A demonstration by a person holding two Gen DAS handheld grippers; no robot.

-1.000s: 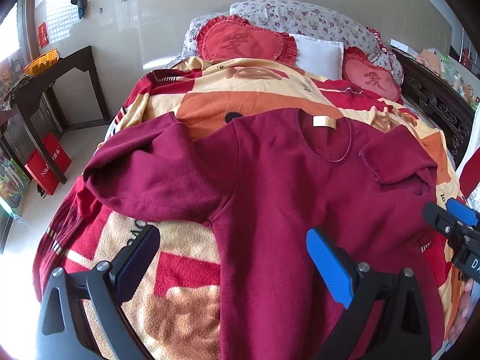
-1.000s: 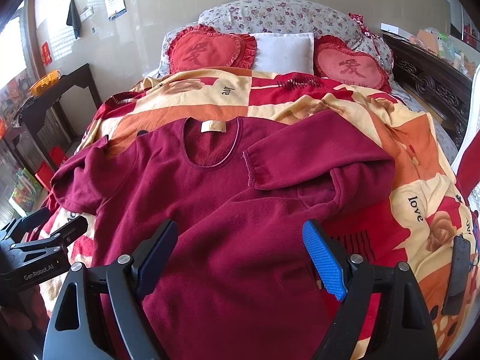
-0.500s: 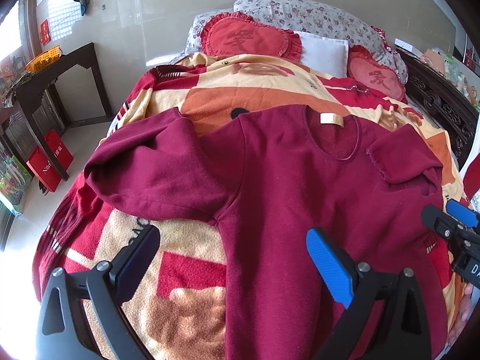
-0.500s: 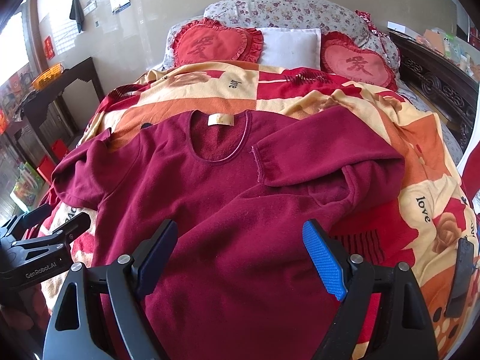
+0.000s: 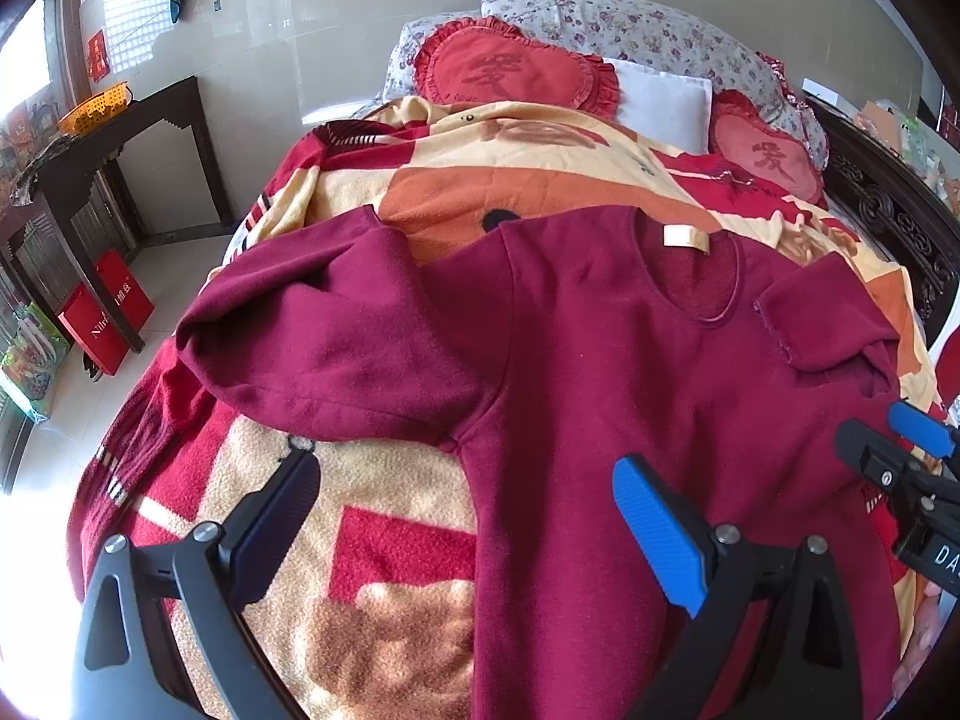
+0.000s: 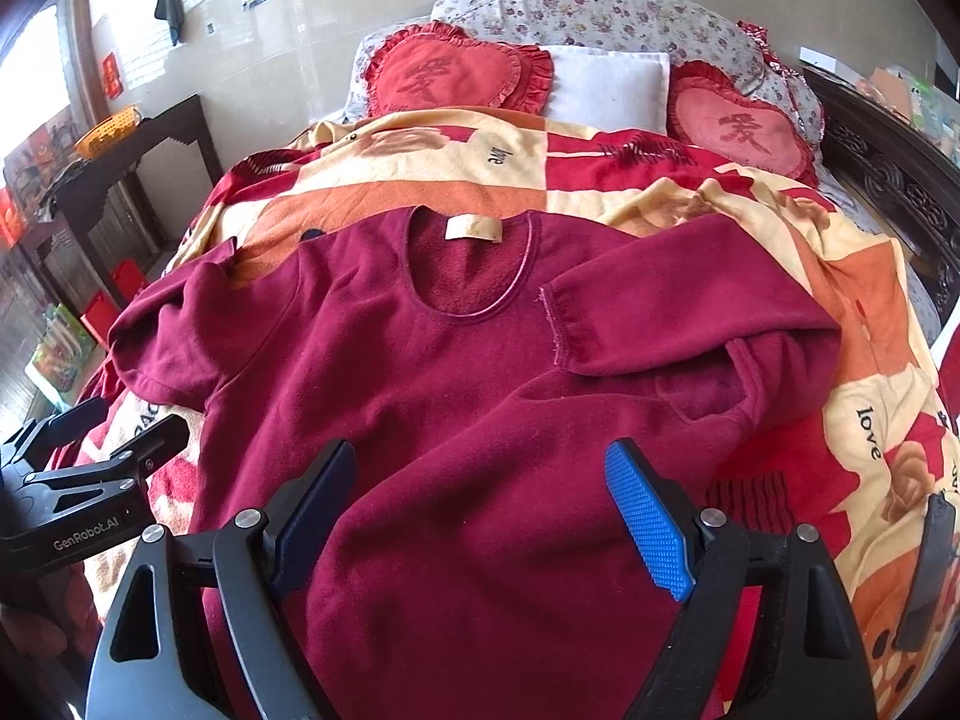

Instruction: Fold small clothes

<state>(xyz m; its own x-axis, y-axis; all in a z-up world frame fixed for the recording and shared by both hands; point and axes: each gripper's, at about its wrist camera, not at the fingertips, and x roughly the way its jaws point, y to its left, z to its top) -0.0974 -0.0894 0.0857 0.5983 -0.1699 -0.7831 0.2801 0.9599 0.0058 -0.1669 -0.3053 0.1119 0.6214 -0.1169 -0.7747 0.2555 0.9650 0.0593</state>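
Note:
A dark red long-sleeved fleece top (image 5: 600, 372) (image 6: 456, 396) lies face up on the bed, neckline away from me. Its right sleeve (image 6: 672, 324) is folded across the chest; its left sleeve (image 5: 324, 342) is doubled back on the blanket. My left gripper (image 5: 462, 510) hovers open over the top's left side seam, holding nothing. My right gripper (image 6: 480, 492) hovers open above the lower body of the top, also empty. Each gripper shows at the edge of the other's view: the right gripper (image 5: 894, 450), the left gripper (image 6: 114, 438).
A red, orange and cream blanket (image 5: 390, 540) (image 6: 870, 396) covers the bed. Heart cushions (image 6: 450, 75) and pillows (image 6: 606, 84) lie at the head. A dark side table (image 5: 90, 144) and red boxes (image 5: 105, 318) stand left; a carved bed frame (image 6: 900, 180) runs along the right.
Both cameras have edged forward and a little left over the top, so it sits lower and larger in view. Both grippers stay open; the garment has not moved.

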